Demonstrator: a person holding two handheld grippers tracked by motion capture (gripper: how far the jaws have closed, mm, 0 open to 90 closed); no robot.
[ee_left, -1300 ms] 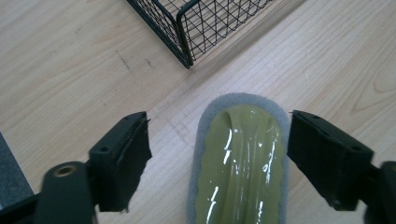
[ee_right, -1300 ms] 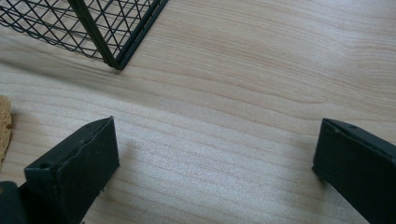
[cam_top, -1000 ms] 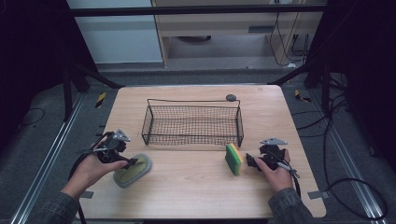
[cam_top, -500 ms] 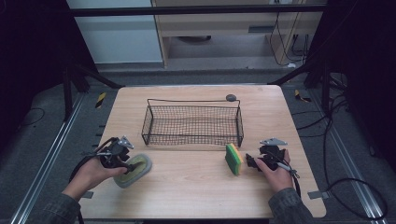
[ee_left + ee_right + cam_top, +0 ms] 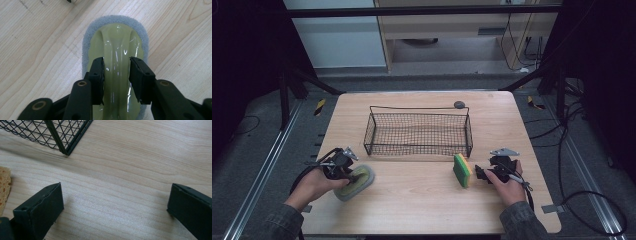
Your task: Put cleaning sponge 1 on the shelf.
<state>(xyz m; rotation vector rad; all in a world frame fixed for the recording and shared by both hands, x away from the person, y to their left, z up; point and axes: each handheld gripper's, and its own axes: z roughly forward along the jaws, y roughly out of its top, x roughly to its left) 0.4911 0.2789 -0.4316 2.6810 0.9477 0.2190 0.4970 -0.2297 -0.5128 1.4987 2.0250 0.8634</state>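
A grey oval scrubber (image 5: 360, 181) with a pale green glossy handle (image 5: 117, 37) lies flat on the wooden table (image 5: 412, 205) at the front left. My left gripper (image 5: 353, 176) reaches over it from the left. Its jaws have just been closing, and in the left gripper view both pads (image 5: 98, 72) press on the raised ridge of the handle. At the front right a yellow-and-green sponge (image 5: 462, 170) stands on its edge. My right gripper (image 5: 479, 174) is just right of it, open, with bare wood between its fingers (image 5: 43, 205) and the sponge's yellow side (image 5: 4, 187) at the left.
A black wire basket (image 5: 418, 145) stands mid-table behind both hands; its near corner (image 5: 62, 147) is close ahead of the right gripper. A small dark round object (image 5: 459, 104) lies behind the basket. Bare table lies between the scrubber and the sponge.
My left gripper has slid a little nearer over the scrubber and drawn its jaws in onto the handle. The right hand and the sponge have stayed put.
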